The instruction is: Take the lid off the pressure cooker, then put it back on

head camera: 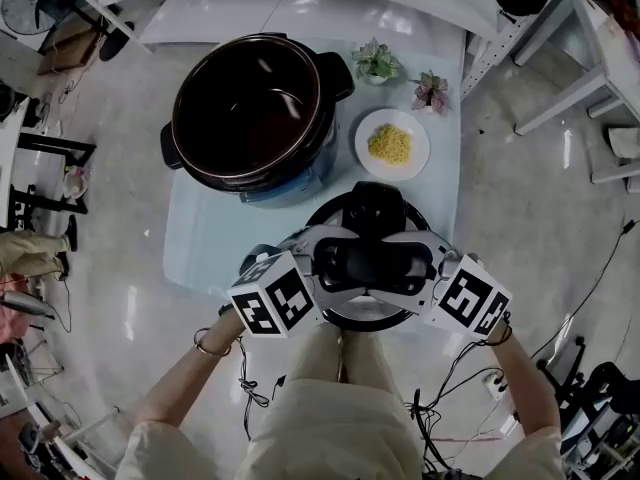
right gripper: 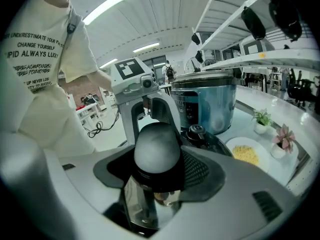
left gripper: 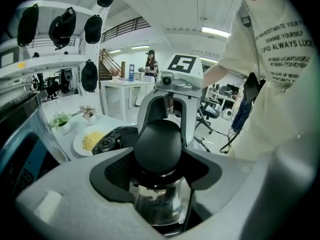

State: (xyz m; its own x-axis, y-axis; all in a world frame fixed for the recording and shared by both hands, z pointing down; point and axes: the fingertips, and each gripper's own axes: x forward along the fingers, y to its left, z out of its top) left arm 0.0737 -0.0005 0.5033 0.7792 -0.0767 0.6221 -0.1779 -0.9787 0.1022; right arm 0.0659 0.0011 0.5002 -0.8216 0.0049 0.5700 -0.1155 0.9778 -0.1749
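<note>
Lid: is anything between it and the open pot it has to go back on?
Nothing visible. The lid, held by the left gripper and right gripper, faces the pot across bare table. The plate and plants sit beside the pot, off that path.

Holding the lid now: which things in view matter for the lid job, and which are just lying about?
Job: lid, clamped at its handle by left gripper and right gripper; open pressure cooker.
Lying about: plate of yellow food; green potted plant; pink potted plant.
</note>
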